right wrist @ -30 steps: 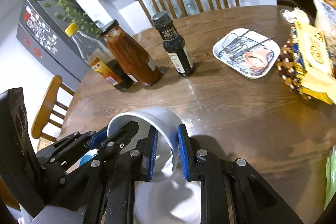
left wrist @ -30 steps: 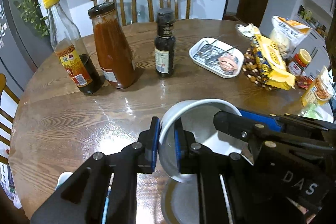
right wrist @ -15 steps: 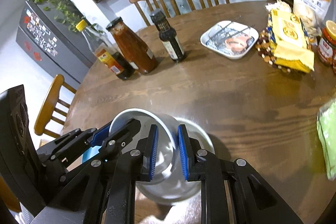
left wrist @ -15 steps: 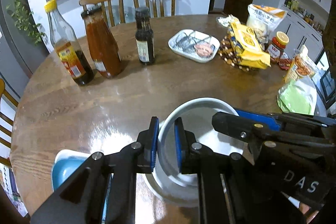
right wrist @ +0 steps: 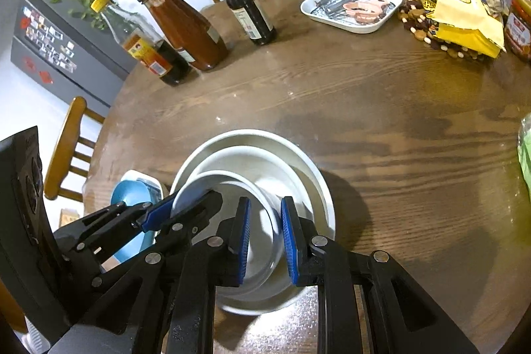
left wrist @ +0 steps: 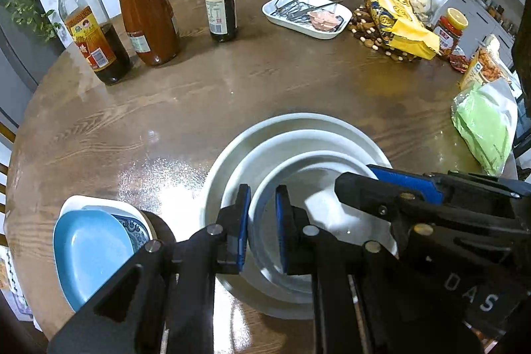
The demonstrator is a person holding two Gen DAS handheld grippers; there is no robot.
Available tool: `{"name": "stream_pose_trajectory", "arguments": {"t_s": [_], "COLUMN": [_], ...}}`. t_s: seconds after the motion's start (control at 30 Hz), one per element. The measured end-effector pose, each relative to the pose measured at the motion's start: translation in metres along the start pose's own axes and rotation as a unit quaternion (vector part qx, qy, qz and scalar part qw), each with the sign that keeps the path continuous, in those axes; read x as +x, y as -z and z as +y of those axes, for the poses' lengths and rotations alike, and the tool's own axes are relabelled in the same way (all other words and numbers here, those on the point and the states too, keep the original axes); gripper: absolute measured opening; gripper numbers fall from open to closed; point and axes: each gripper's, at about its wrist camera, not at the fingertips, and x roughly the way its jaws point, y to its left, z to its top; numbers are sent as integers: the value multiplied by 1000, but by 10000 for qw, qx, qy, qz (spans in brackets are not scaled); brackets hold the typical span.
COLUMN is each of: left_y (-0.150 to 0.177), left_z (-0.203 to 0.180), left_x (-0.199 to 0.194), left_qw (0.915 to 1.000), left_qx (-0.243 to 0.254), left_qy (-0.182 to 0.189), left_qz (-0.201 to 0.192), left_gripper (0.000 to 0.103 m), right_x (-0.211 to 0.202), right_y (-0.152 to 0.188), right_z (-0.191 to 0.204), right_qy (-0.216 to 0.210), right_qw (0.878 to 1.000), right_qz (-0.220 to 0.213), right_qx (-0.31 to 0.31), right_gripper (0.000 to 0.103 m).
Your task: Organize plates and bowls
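Observation:
A small white bowl (left wrist: pixel 318 188) sits inside a larger white bowl (left wrist: pixel 262 155), which rests in a big white plate (left wrist: pixel 219 161) on the round wooden table (left wrist: pixel 166 108). My left gripper (left wrist: pixel 262 228) is shut on the small bowl's left rim. My right gripper (right wrist: pixel 265 238) is shut on its right rim (right wrist: pixel 265 208). The right gripper's blue-padded fingers (left wrist: pixel 405 184) show in the left wrist view. A blue dish (left wrist: pixel 89 247) lies in a white patterned dish at the near left.
Three sauce bottles (left wrist: pixel 146 5) stand at the far left. A white tray (left wrist: pixel 307 10) with utensils sits at the back. Snack bags (left wrist: pixel 401 19), a jar (left wrist: pixel 451 29) and a green pouch (left wrist: pixel 488 125) crowd the right edge. Chairs stand behind the table.
Both grippers carried the small white bowl back toward the near edge and lowered it into the stacked white bowl and plate. The blue dish came into view at the left.

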Motion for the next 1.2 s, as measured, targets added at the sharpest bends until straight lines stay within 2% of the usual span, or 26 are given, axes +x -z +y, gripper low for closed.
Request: {"name": "stream_pose_trajectory", "arguments": {"t_s": [0.5,1.2], "left_y": [2,-17], "left_z": [0,4], "left_x": [5,14], "left_qw": [9999,9998], "left_qx": [34,69], "left_qy": [1,-42], "left_qz": [-97,-158], "left_gripper": [17,19], "right_x": [10,15], "right_y": [-2,-19], "right_z": [2,-1], "right_qy": [82,82], "right_qw": [9999,9995], "right_qz": [-81,-288], "right_qx": [-4,85], "right_gripper": [22,22]}}
